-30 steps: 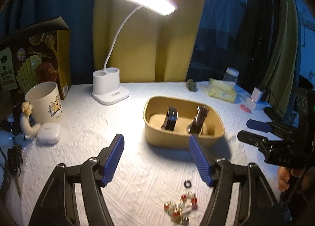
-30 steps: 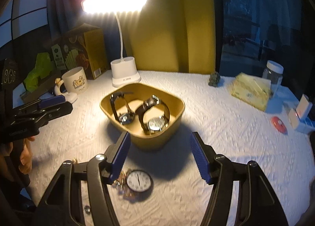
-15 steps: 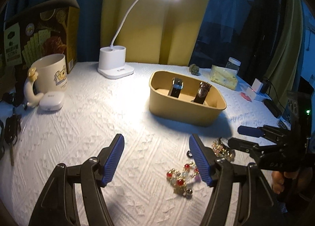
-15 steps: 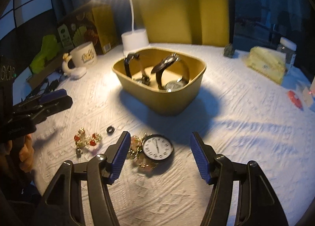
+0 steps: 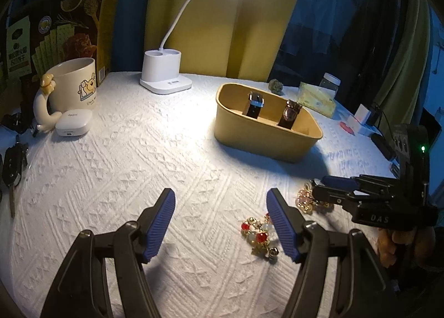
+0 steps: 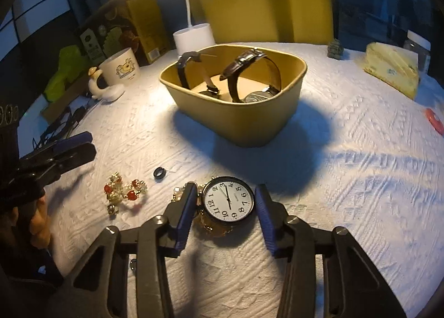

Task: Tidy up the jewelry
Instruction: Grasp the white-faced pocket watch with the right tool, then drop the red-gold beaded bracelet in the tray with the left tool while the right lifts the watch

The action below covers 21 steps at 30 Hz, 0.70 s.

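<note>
A white-faced pocket watch [image 6: 228,201] on a gold chain [image 6: 213,228] lies on the white cloth. My right gripper [image 6: 225,189] straddles it, its jaws closing with the watch between them; a thin gap shows at each blue pad. A red and gold bead bracelet [image 6: 125,191] and a small black ring [image 6: 159,172] lie to the watch's left. My left gripper [image 5: 220,196] hangs open over bare cloth, the bracelet [image 5: 258,230] just beside its right finger. The tan box [image 6: 244,129] beyond holds a black-strap watch [image 6: 183,71] and a brown-strap watch [image 6: 236,68].
A white lamp base [image 5: 163,74], a cream mug [image 5: 73,82], an earbud case [image 5: 73,122] and a cracker box [image 5: 55,29] stand at the back left. Keys [image 5: 12,162] lie at the left edge. A yellow tissue pack [image 6: 391,68] and a jar [image 5: 328,83] sit at the back right.
Both grippers have sunk toward the cloth. The right gripper's jaws have narrowed and now flank the pocket watch. The left gripper's opening is unchanged.
</note>
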Available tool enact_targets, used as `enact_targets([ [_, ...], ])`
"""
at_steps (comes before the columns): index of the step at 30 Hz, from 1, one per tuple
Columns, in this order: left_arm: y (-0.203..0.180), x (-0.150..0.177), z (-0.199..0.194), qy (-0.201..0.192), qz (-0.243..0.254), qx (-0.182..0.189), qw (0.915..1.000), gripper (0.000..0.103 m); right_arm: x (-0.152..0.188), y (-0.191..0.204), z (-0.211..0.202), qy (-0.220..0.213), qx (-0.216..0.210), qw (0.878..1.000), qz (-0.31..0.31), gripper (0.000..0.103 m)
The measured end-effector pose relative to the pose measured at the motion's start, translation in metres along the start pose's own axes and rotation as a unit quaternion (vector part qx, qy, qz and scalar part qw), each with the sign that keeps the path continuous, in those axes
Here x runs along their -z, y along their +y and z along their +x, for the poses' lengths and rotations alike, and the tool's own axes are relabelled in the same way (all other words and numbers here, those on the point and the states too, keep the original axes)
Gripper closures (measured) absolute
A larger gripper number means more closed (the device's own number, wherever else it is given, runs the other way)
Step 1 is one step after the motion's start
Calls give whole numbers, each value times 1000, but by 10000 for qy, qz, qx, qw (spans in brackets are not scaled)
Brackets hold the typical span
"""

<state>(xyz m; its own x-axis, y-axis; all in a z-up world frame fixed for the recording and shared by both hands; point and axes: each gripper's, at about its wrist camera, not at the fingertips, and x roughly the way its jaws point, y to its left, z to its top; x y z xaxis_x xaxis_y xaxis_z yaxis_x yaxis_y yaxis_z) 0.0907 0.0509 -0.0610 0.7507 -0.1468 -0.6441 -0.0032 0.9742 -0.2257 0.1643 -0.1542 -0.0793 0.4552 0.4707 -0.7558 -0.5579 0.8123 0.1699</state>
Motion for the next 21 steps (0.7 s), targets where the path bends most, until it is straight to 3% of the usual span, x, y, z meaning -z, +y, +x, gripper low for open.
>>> enact_targets([
  [9, -18, 7, 3, 183, 178, 135, 9996, 35, 1, 0, -19, -299, -73, 9995, -77, 63],
  [15, -46, 13, 17, 397, 627, 198, 9970, 35, 1, 2, -43, -592, -65, 9980, -222, 63],
  [21, -65, 18, 36, 705, 1098, -179, 9913, 35, 7, -6, -61, -764, 56, 9968, -238, 63],
])
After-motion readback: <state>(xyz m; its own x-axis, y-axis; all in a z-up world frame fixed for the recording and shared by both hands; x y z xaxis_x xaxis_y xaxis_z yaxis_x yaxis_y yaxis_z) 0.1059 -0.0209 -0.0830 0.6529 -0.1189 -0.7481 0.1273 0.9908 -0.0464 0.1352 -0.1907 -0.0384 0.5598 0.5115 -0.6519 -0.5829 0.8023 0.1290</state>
